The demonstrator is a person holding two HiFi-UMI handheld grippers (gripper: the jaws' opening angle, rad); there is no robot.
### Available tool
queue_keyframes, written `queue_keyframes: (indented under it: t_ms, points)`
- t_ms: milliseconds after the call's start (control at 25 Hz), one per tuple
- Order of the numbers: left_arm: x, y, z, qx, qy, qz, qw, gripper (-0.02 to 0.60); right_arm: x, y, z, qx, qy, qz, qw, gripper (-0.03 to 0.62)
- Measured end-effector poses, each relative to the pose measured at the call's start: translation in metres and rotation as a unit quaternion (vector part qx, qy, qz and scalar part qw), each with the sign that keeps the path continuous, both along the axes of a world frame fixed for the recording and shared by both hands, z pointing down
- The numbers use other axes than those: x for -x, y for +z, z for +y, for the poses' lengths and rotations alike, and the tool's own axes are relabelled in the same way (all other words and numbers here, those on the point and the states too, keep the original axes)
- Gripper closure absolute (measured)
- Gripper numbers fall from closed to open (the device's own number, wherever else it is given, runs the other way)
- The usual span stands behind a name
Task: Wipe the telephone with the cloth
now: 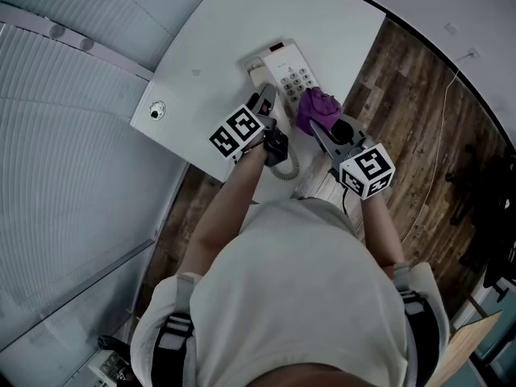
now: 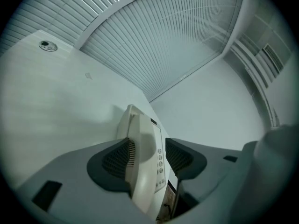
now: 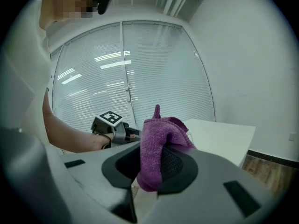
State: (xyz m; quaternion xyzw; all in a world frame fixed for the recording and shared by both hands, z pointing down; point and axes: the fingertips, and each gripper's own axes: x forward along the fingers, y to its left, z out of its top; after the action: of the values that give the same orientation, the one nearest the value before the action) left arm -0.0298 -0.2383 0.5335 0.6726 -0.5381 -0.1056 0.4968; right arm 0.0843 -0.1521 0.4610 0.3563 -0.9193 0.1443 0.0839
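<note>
Head view is showing the white table point(image 1: 210, 47) with the cream telephone point(image 1: 284, 67) sitting near its front edge, just ahead of the person. The left gripper point(image 1: 263, 101) is reaching over the phone's left side with its jaws spread, straddling the handset point(image 2: 142, 157) lying in its cradle. In the left gripper view one pad is sitting close against the handset while the other is standing clear, so nothing is being clamped. The right gripper point(image 1: 317, 129) is pinching the purple cloth point(image 1: 317, 110) tight between its pads, bunched at the right side of the keypad point(image 1: 294, 77); whether it is touching the keys is not showing. The step in hand looks like bracing the phone for wiping. The next move is calling for the left jaws steadying the handset while the cloth is being pressed down and drawn across the keys
</note>
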Motion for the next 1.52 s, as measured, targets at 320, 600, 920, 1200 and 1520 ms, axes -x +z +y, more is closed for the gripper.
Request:
queue_keyframes:
  t_ms: [320, 600, 920, 1200, 1520]
  points:
    - [0.004, 0.0, 0.017, 0.001, 0.028, -0.022, 0.9994, 0.369, 0.0, -0.002, 0.002, -0.002, -0.002, 0.002, 1.0, 0.511]
    - [0.018, -0.013, 0.042, -0.022, 0.06, -0.063, 0.996, 0.513, 0.003, -0.008, 0.003, -0.016, 0.011, 0.014, 1.0, 0.511]
    - [0.018, -0.021, 0.079, -0.049, 0.15, -0.114, 0.9808, 0.56, 0.025, -0.015, 0.025, -0.025, 0.036, 0.025, 0.999, 0.511]
    - [0.014, -0.028, 0.118, -0.067, 0.228, -0.135, 0.9619, 0.561, 0.039, -0.02, 0.059, -0.027, 0.066, 0.028, 0.997, 0.511]
    - [0.032, -0.041, 0.158, -0.084, 0.286, -0.141, 0.9441, 0.561, 0.057, -0.025, 0.095, -0.027, 0.121, 0.026, 0.992, 0.511]
